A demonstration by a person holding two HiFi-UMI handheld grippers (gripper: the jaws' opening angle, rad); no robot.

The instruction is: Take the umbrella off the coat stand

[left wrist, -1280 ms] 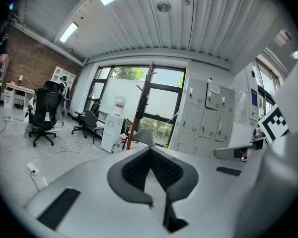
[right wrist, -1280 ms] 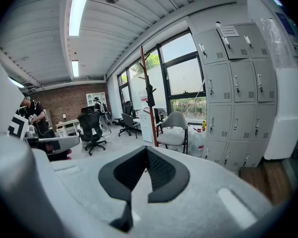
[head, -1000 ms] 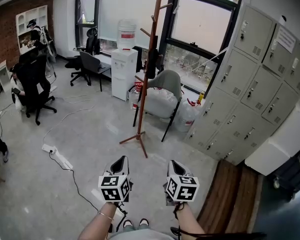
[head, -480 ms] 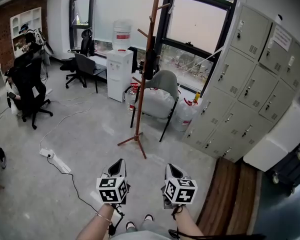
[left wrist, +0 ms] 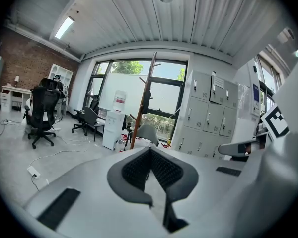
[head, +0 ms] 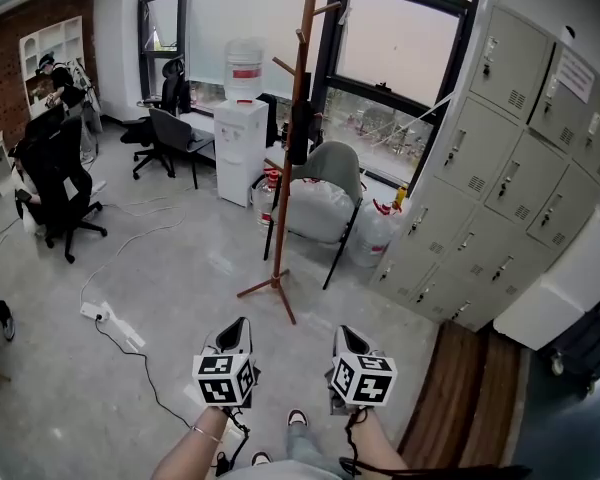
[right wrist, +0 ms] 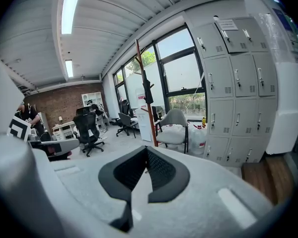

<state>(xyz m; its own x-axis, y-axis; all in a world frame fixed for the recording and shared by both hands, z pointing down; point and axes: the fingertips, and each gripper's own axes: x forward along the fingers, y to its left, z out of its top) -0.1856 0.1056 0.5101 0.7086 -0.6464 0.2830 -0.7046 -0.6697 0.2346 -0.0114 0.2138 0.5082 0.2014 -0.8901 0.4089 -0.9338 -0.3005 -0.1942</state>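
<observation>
Head view: left hand-held gripper [head: 239, 324], right hand-held gripper [head: 343, 331] stay closed, empty, facing umbrella [head: 301, 133].

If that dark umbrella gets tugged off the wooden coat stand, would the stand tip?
Probably wobbly: the coat stand is tall and thin on small splayed feet. The umbrella hangs high, so a sideways tug could tip it. Lifting upward seems safer.

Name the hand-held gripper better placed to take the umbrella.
Probably right, narrowly. The left hand-held gripper and right hand-held gripper are shut, empty, side by side, far off, but the umbrella hangs on the right side of the coat stand.
</observation>
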